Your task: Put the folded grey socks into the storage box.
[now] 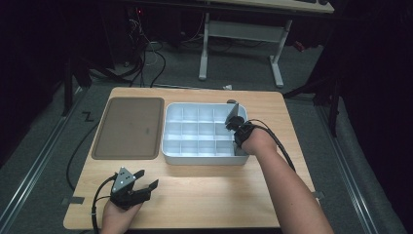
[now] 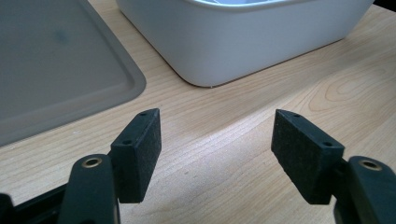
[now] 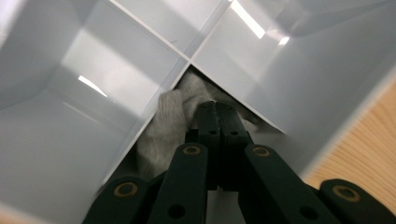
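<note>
High view – box: a white divided box sits mid-table, with a brown tray just beside it on the left.
High view – right gripper: reaches down into a compartment on the box's right side, the forearm crossing the box's near right corner.
High view – left gripper: rests on the table near the front edge, well apart from the box, jaws spread.
Left gripper view – left gripper: jaws stand wide with nothing between them – bare wood below, the box's near corner and the tray's corner ahead.
Right gripper view – right gripper: jaws pressed together, tips down in a compartment of the box, against a grey cloth; whether they pinch a fold of it I cannot tell.
Right gripper view – cloth: bunched in the compartment's far corner, touching the dividers.
Step in hand, my reading: getting the cloth out of, or settled into, that compartment.
Doing it well: keep the jaws upright and clear of the dividers, lift straight so the cloth doesn't snag, and keep the left gripper idle unless the box starts to shift.
</note>
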`<state>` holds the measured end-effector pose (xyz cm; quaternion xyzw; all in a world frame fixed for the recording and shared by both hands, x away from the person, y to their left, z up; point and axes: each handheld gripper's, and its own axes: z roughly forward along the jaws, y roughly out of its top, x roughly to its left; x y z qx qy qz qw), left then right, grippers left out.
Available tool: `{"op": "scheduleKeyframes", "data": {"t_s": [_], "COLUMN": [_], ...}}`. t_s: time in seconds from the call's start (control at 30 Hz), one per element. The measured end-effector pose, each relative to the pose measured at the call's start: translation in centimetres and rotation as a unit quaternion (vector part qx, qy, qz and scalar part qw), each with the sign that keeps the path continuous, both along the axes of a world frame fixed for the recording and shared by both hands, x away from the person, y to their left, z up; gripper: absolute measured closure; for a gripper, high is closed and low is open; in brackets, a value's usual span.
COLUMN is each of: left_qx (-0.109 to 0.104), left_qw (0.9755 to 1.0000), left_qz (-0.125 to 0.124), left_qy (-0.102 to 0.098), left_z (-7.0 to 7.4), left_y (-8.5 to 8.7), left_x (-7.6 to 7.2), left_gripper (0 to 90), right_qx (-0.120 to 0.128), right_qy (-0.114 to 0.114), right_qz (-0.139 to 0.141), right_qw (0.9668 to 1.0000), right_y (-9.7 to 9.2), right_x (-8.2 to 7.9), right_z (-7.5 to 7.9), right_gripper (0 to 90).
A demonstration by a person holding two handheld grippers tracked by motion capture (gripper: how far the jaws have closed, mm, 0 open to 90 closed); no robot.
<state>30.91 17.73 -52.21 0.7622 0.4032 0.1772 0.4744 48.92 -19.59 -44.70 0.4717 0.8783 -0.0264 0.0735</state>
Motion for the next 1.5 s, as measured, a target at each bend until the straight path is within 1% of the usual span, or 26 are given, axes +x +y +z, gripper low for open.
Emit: {"op": "scheduleKeyframes", "data": {"t_s": [0.07, 0.13, 0.2, 0.23, 0.3, 0.33, 0.37, 0.47, 0.53, 0.6, 0.63, 0.7, 0.83, 0.87, 0.93, 1.0, 1.03, 1.07, 1.1, 1.13, 1.2, 1.27, 1.33, 1.43, 1.47, 1.5], "left_qx": [0.003, 0.005, 0.005, 0.006, 0.007, 0.007, 0.007, 0.006, 0.006, 0.006, 0.006, 0.004, 0.004, 0.004, 0.005, 0.006, 0.006, 0.006, 0.006, 0.006, 0.006, 0.007, 0.007, 0.007, 0.007, 0.008], "left_qw": [1.0, 1.0, 1.0, 1.0, 1.0, 1.0, 1.0, 1.0, 1.0, 1.0, 1.0, 1.0, 1.0, 1.0, 1.0, 1.0, 1.0, 1.0, 1.0, 1.0, 1.0, 1.0, 1.0, 1.0, 1.0, 1.0], "left_qz": [-0.003, -0.004, -0.005, -0.005, -0.003, -0.003, -0.002, -0.001, -0.001, -0.001, -0.001, -0.001, 0.0, -0.001, -0.003, -0.004, -0.004, -0.004, -0.004, -0.004, -0.004, -0.004, -0.004, -0.003, -0.003, -0.003], "left_qy": [0.001, 0.001, 0.001, 0.001, 0.0, 0.001, 0.002, 0.002, 0.003, 0.003, 0.003, 0.003, 0.003, 0.003, 0.003, 0.003, 0.003, 0.003, 0.003, 0.003, 0.002, 0.002, 0.003, 0.004, 0.004, 0.004], "left_z": [0.0, -0.1, -0.1, -0.1, -0.1, -0.1, -0.1, -0.2, -0.2, -0.2, -0.2, -0.2, -0.2, -0.2, -0.2, -0.2, -0.2, -0.2, -0.1, -0.1, -0.1, -0.1, -0.2, -0.2, -0.2, -0.2], "left_y": [-0.1, -0.2, -0.3, -0.4, -0.3, -0.3, -0.2, -0.1, -0.1, -0.1, 0.0, 0.0, 0.0, 0.0, -0.1, -0.2, -0.2, -0.2, -0.2, -0.2, -0.2, -0.2, -0.2, -0.2, -0.2, -0.3], "left_x": [0.0, -0.1, -0.1, -0.1, -0.1, -0.1, -0.1, 0.0, 0.0, 0.1, 0.1, 0.1, 0.1, 0.1, 0.0, 0.0, 0.0, 0.0, 0.0, 0.0, 0.0, 0.0, 0.1, 0.1, 0.1, 0.1], "left_gripper": [33.9, 33.9, 33.9, 33.9, 33.9, 33.9, 33.9, 33.9, 33.9, 33.9, 33.9, 33.9, 33.9, 33.9, 33.9, 33.9, 33.8, 33.8, 33.9, 33.9, 33.8, 33.8, 33.8, 33.8, 33.9, 33.8], "right_qx": [0.007, 0.011, 0.026, 0.027, 0.028, 0.025, 0.019, 0.014, 0.013, -0.001, -0.011, -0.011, -0.009, -0.008, -0.008, -0.018, -0.025, -0.028, -0.029, -0.033, -0.04, -0.036, -0.029, -0.018, -0.013, -0.006], "right_qy": [-0.015, -0.024, -0.025, -0.026, -0.019, -0.018, -0.011, -0.005, 0.0, 0.001, 0.006, 0.005, 0.001, 0.0, -0.009, -0.011, -0.007, -0.004, 0.002, 0.01, 0.016, 0.016, 0.016, 0.005, 0.004, -0.003], "right_qz": [0.007, 0.007, 0.007, 0.016, 0.016, 0.022, 0.011, 0.016, 0.01, 0.011, -0.006, 0.006, 0.003, -0.001, 0.005, -0.003, -0.011, -0.001, -0.006, -0.005, -0.007, -0.008, -0.008, -0.006, -0.014, 0.004], "right_qw": [0.9998, 0.9996, 0.9993, 0.9992, 0.9993, 0.9993, 0.9997, 0.9998, 0.9999, 0.9999, 0.9999, 0.9999, 1.0, 1.0, 0.9999, 0.9998, 0.9996, 0.9996, 0.9996, 0.9994, 0.999, 0.9992, 0.9994, 0.9998, 0.9998, 1.0], "right_y": [-0.2, -0.1, 0.1, 0.3, 0.9, 0.9, 1.1, 0.9, 0.8, 0.7, 0.8, 0.6, 0.6, 0.5, 0.3, 0.0, -0.2, -0.4, -0.5, -0.5, -0.4, -0.5, -0.7, -1.0, -1.0, -1.2], "right_x": [-0.3, -0.5, -0.7, -0.7, -0.9, -0.8, -0.8, -0.4, -0.3, -0.1, -0.1, 0.2, 0.1, -0.1, -0.1, -0.3, -0.4, -0.3, -0.3, -0.4, -0.5, -0.3, -0.3, -0.6, -0.9, -0.9], "right_z": [1.6, 2.6, 3.3, 3.4, 3.0, 2.6, 2.1, 0.7, 0.1, -0.5, -1.0, -1.4, -1.1, -0.5, 0.3, 0.8, 0.7, 0.5, 0.1, -0.5, -1.4, -1.9, -1.9, -1.2, -0.9, -0.5], "right_gripper": [90.0, 90.0, 90.0, 90.0, 90.0, 90.0, 90.0, 90.0, 90.0, 90.0, 90.0, 90.0, 90.0, 90.0, 90.0, 90.0, 90.0, 90.0, 90.0, 90.0, 90.0, 90.0, 90.0, 90.0, 90.0, 89.4]}}
